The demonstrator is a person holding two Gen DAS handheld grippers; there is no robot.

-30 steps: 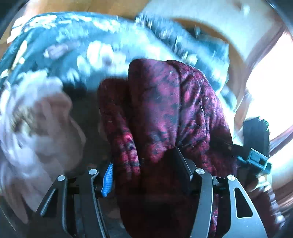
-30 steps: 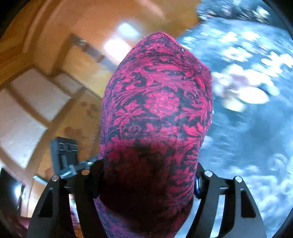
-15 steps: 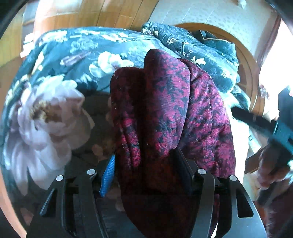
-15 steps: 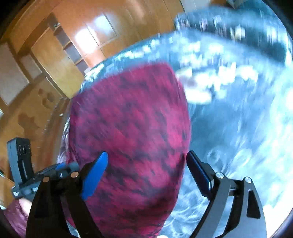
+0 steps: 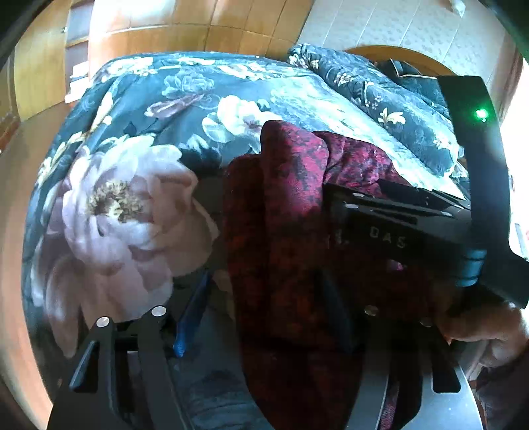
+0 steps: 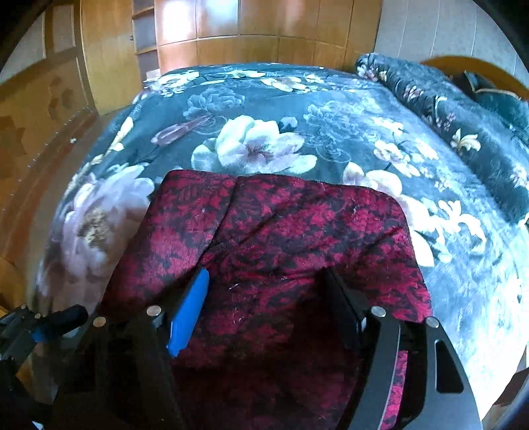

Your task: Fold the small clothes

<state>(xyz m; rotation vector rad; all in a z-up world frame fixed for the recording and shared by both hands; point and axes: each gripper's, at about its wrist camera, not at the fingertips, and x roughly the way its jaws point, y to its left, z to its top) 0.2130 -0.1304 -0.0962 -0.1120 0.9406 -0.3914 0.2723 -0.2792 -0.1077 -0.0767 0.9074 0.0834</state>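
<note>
A dark red garment with a black pattern [image 6: 281, 231] lies folded on the flowered bedspread [image 6: 264, 109]. My right gripper [image 6: 264, 307] hovers over its near part. Its jaws are closing, the cloth spreads under and past both fingers, and the blue pad [image 6: 188, 311] does not press it. In the left wrist view a bunched fold of the garment [image 5: 281, 231] stands between the fingers of my left gripper [image 5: 264, 314]. Those jaws are opening; the blue pad [image 5: 191, 314] stands clear of the cloth, and the other finger is half hidden by it.
The right gripper's black body [image 5: 396, 228], held by a hand [image 5: 482, 327], crosses the right of the left wrist view. A rolled quilt [image 6: 463, 132] lies along the headboard at the far right. Wooden wardrobes [image 6: 231, 29] stand beyond the bed's far edge.
The garment, held up in front of the right camera before, now lies flat on the bed. The right gripper has swung in close beside the left one. The left view has tilted slightly.
</note>
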